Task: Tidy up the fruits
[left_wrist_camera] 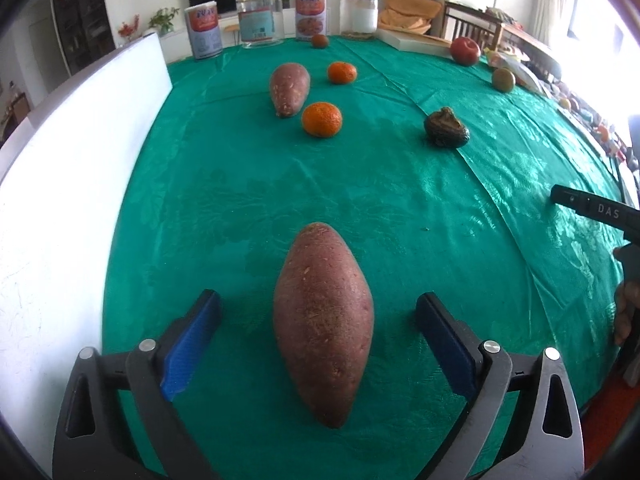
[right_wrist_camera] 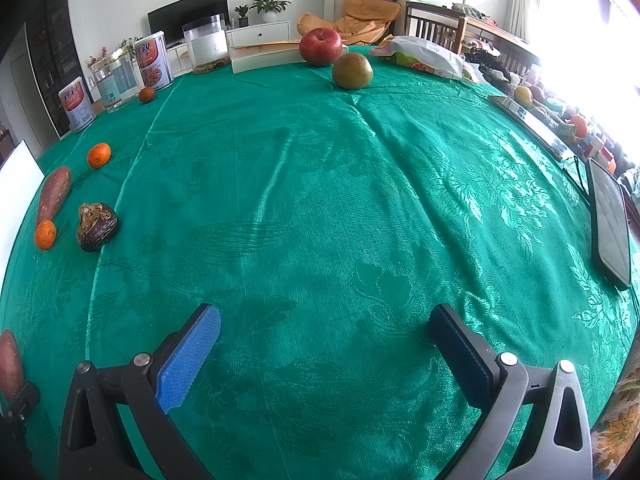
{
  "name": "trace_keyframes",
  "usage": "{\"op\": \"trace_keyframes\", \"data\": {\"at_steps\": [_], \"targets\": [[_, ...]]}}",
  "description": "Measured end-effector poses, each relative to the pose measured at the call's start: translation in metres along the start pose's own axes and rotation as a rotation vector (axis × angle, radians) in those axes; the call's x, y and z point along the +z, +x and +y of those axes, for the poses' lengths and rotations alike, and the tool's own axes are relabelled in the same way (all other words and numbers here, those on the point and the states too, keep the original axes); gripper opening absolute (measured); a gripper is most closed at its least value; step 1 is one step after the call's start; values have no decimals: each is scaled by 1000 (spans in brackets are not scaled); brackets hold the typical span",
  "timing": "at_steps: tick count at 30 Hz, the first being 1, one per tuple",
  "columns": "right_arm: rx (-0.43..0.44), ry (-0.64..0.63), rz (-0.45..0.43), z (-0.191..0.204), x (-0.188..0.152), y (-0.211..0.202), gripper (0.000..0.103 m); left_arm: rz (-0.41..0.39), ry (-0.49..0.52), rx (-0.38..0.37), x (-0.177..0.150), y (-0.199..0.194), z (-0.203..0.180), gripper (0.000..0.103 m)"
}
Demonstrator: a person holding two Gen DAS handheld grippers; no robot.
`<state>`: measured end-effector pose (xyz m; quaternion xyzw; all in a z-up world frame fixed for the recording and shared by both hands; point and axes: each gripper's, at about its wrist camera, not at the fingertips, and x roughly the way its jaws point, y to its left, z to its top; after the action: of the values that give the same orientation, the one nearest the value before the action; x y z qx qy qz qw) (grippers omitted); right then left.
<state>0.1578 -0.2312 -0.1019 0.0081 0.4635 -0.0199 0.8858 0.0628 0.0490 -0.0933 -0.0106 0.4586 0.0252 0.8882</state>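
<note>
Left gripper (left_wrist_camera: 318, 312) jaws wide, straddling near sweet potato (left_wrist_camera: 323, 320) without contact; it rests on the green cloth (left_wrist_camera: 400, 208). Beyond it: second sweet potato (left_wrist_camera: 289, 88), two oranges. Right gripper (right_wrist_camera: 324, 332) spread wide, empty. Apple (right_wrist_camera: 320, 46) far off; sorting looks mostly unfinished.

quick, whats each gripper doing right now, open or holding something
left gripper: open, pads clear of the sweet potato that lies between them on the table
right gripper: open, nothing between the pads, only green tablecloth
</note>
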Motion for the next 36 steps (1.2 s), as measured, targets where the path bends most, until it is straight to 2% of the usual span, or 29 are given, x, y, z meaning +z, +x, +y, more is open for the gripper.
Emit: {"op": "trace_keyframes", "data": {"at_steps": [4,36], "targets": [[0,0,0,0,0,0,103,2,0,3,2,2,0,103],[0,-1,0,0,0,1,103,-8,-5,7,0,3,-1,103]]}}
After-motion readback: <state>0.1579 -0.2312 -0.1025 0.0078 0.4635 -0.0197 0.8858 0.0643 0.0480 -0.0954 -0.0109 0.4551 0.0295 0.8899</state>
